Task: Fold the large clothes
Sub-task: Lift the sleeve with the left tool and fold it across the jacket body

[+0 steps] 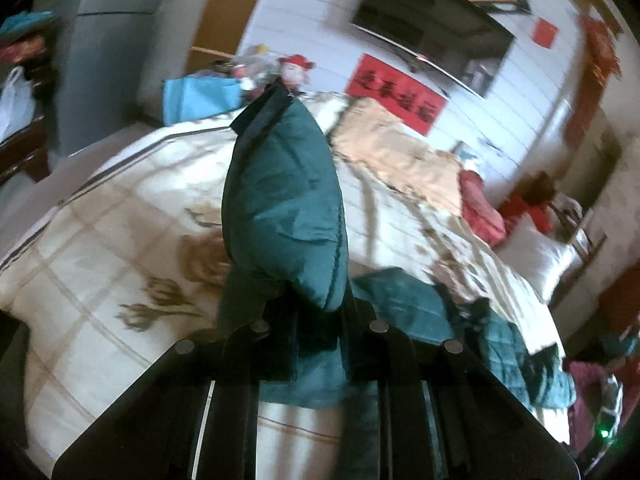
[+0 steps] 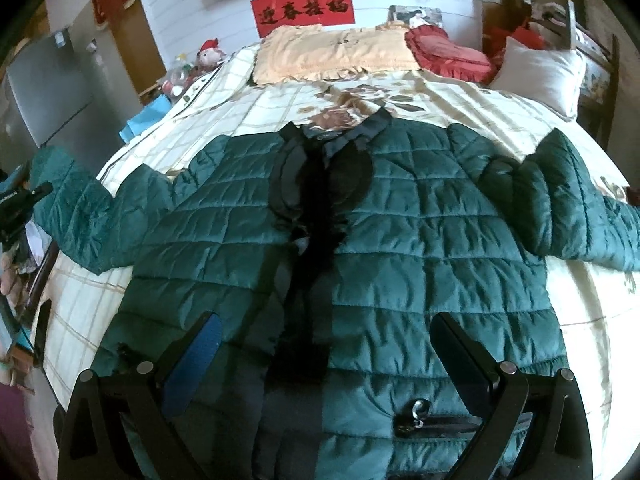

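Note:
A dark green quilted jacket (image 2: 400, 232) lies front up and spread flat on a cream floral bedspread (image 2: 280, 100), collar toward the pillows. My right gripper (image 2: 324, 340) is open above the jacket's lower front, its fingers apart over the hem. My left gripper (image 1: 316, 304) is shut on the jacket's left sleeve (image 1: 284, 208) and holds it lifted off the bed; the sleeve stands up in front of the camera. In the right wrist view the left gripper (image 2: 24, 200) shows at the far left edge by that sleeve (image 2: 80, 216).
A peach pillow (image 2: 332, 52), a red pillow (image 2: 444, 52) and a white pillow (image 2: 540, 76) lie at the head of the bed. A grey fridge (image 2: 52, 100) stands on the left. A blue bag (image 2: 148, 116) and clutter sit beside the bed.

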A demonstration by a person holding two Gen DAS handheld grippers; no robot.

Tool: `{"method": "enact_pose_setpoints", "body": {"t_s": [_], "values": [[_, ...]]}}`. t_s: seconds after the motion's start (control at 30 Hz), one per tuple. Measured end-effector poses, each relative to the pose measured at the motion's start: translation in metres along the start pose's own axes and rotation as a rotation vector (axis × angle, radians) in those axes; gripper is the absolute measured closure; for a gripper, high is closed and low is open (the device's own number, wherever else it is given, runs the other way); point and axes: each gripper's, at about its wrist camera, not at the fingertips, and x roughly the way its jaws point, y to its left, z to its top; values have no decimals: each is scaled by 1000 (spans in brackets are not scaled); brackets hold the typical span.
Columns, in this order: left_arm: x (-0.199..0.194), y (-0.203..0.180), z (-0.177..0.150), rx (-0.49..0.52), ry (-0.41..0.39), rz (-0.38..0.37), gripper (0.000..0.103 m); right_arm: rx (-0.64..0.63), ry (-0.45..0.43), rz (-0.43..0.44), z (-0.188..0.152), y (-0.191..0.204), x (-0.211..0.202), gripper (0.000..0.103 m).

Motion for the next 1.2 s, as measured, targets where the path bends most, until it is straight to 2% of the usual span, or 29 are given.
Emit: {"method": "enact_pose_setpoints", "body": {"t_s": [0.33,0.77,0.93,1.2], "values": [[12,-88,-27,122,70,-99,88,13,-19,13,-5,-6,-10,0],[48,-189,-83,258,186,-200,88,47,-19,4,-9,-24,-13,0],[71,-212,-106,288,234,-209,88,70,-7,17,-11,-34,-10,0],[107,-233,-145,322,310,-205,88,72,-11,-24,-15,-49,-12,0]]}}
